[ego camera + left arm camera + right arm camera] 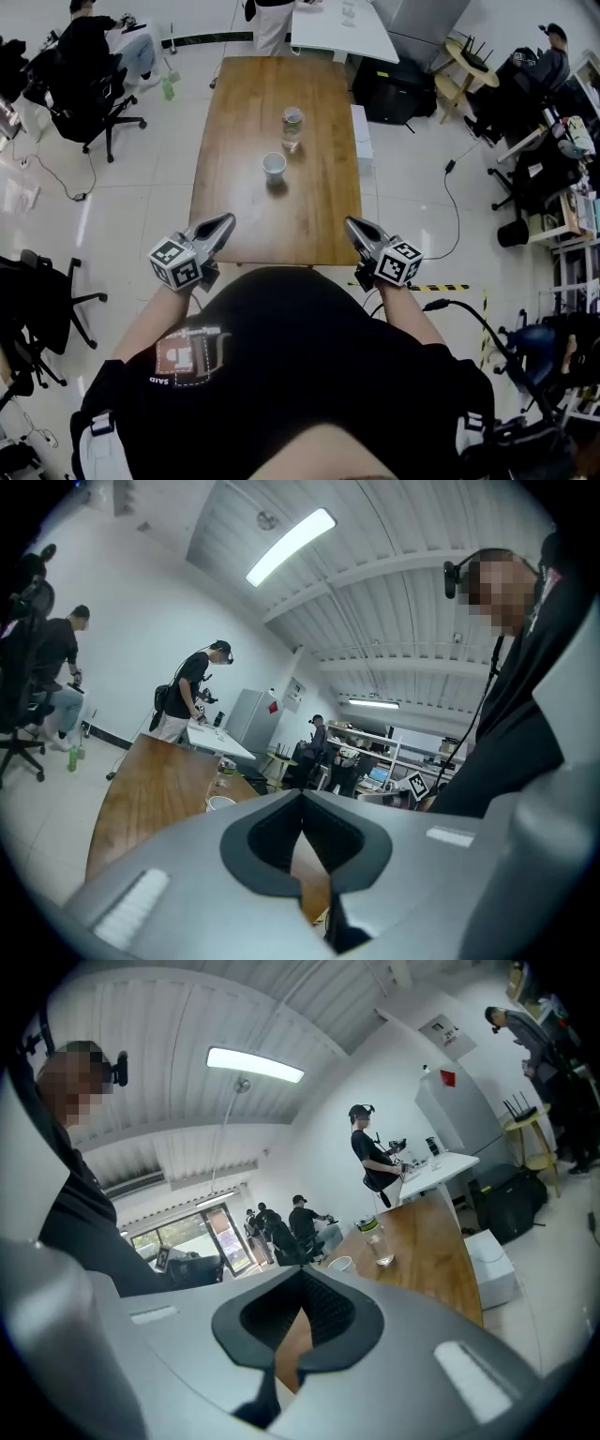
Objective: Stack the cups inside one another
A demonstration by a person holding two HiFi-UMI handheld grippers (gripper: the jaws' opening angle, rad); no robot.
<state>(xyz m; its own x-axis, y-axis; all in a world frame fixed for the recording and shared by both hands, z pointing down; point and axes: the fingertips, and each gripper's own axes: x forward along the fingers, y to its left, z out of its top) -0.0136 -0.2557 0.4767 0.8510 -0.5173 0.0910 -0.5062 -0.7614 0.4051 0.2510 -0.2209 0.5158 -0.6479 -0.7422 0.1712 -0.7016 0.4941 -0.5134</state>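
Note:
A white paper cup (274, 167) stands upright near the middle of the wooden table (234, 216). Just beyond it are a clear cup (292, 141) and a small lidded container (293, 115). My left gripper (228, 219) and right gripper (350, 223) hover at the table's near edge, well short of the cups. Both are shut with nothing between the jaws. In the right gripper view the right gripper (302, 1274) points along the table toward the white cup (339, 1264) and the clear cup (382, 1255). In the left gripper view the white cup (221, 802) shows just over the left gripper (301, 799).
A white box (361, 136) lies on the floor by the table's right side, with a black case (389, 89) behind it. A white table (339, 28) abuts the far end, with a person standing at it. Office chairs (89, 103) stand left. Striped floor tape (441, 287) is at right.

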